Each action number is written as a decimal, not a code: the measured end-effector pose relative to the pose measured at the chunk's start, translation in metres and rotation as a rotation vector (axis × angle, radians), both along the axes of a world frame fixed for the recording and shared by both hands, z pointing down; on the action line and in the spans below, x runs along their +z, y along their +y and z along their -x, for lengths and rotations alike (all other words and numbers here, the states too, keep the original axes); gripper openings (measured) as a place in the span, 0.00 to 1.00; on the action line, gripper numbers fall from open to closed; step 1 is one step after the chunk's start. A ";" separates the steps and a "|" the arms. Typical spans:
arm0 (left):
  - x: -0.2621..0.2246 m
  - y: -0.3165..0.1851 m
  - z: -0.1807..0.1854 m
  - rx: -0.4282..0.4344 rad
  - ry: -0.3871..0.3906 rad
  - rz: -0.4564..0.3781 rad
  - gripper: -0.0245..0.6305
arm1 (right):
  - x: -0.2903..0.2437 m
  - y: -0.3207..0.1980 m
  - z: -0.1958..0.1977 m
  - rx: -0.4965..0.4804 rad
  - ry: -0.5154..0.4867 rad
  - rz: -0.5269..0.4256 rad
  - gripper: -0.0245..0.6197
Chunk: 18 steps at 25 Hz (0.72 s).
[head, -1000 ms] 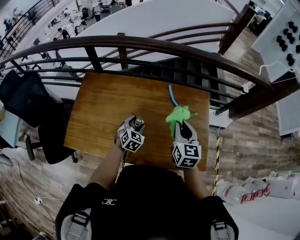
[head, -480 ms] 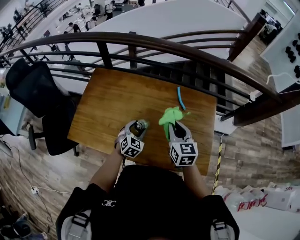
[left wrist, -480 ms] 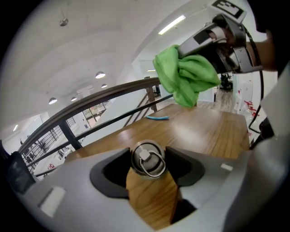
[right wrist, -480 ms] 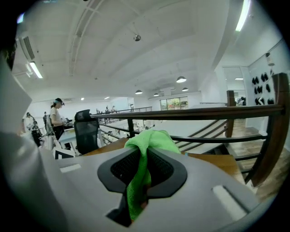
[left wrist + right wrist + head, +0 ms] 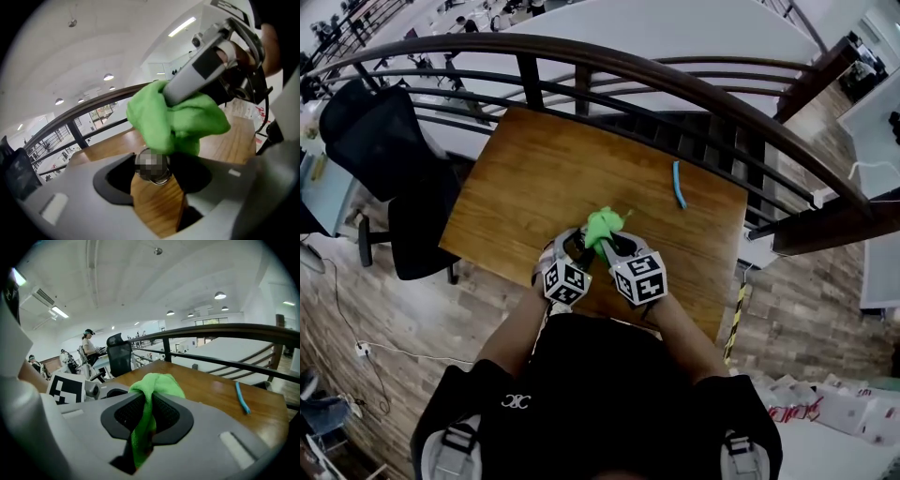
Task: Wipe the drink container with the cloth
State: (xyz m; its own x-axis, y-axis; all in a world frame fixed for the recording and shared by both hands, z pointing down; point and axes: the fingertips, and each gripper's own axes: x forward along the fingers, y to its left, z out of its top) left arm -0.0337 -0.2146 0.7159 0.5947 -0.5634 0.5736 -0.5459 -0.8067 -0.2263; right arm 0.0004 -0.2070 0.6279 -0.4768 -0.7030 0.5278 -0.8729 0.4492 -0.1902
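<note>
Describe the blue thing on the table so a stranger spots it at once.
Find the wooden table against the curved dark railing. Toward its far right corner lies a thin, slightly bent light-blue stick. It lies alone on bare wood, apart from the green cloth.

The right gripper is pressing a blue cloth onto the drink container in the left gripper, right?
Wrong colour: the right gripper view shows a green cloth. The right gripper presses it onto the drink container in the left gripper.

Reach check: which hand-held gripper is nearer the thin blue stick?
Right. The right hand-held gripper, clamping the green cloth, lies below-left of the thin blue stick; the left hand-held gripper, gripping the metal drink container, is farther left.
</note>
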 end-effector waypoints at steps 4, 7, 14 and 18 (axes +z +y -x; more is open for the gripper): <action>0.002 0.002 0.004 0.002 0.001 -0.003 0.48 | 0.017 -0.002 0.026 -0.086 0.019 0.049 0.11; 0.004 0.001 0.006 0.009 -0.002 -0.004 0.48 | 0.026 -0.008 0.039 -0.130 0.034 0.072 0.11; 0.006 0.003 0.008 -0.002 -0.003 0.028 0.48 | 0.051 -0.027 0.025 -0.085 0.026 0.147 0.11; 0.007 0.000 0.009 -0.018 0.001 0.035 0.48 | 0.065 -0.037 0.011 -0.038 -0.043 0.191 0.11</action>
State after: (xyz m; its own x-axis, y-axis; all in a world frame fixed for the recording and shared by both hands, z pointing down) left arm -0.0424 -0.2142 0.7232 0.5854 -0.5534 0.5924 -0.5604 -0.8043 -0.1976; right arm -0.0110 -0.2444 0.6931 -0.5266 -0.5727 0.6283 -0.8449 0.4342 -0.3124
